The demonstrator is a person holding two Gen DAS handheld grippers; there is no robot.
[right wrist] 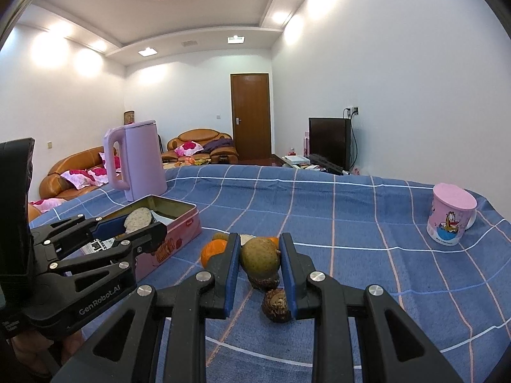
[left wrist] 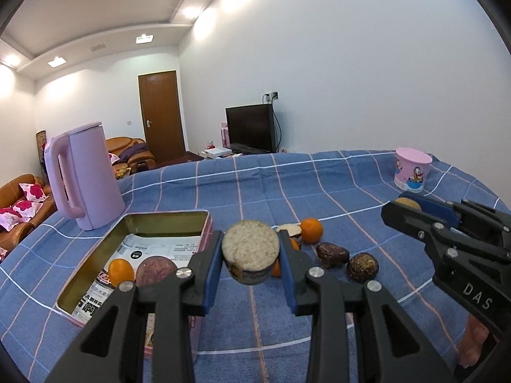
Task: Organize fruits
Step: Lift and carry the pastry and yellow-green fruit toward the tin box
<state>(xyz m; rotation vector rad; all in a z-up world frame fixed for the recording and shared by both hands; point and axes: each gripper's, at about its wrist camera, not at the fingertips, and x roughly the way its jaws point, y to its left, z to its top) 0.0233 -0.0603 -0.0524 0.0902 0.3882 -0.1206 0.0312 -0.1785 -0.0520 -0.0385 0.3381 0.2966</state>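
My left gripper (left wrist: 250, 255) is shut on a cut fruit half (left wrist: 250, 252) with a pale face and dark rind, held above the cloth just right of the open pink tin (left wrist: 166, 220). The tin holds an orange (left wrist: 120, 270) and a purple fruit (left wrist: 156, 269). My right gripper (right wrist: 259, 261) is shut on a green-brown fruit (right wrist: 260, 257) above the fruit pile. On the cloth lie an orange (left wrist: 311, 230), another cut half (left wrist: 290, 230) and two dark wrinkled fruits (left wrist: 332, 254) (left wrist: 362, 267). The right gripper also shows in the left wrist view (left wrist: 405, 206).
A pink kettle (left wrist: 84, 175) stands behind the tin at the left. A pink cartoon cup (left wrist: 412, 169) stands at the far right of the blue checked tablecloth (left wrist: 287, 185). Sofas, a door and a TV lie beyond the table.
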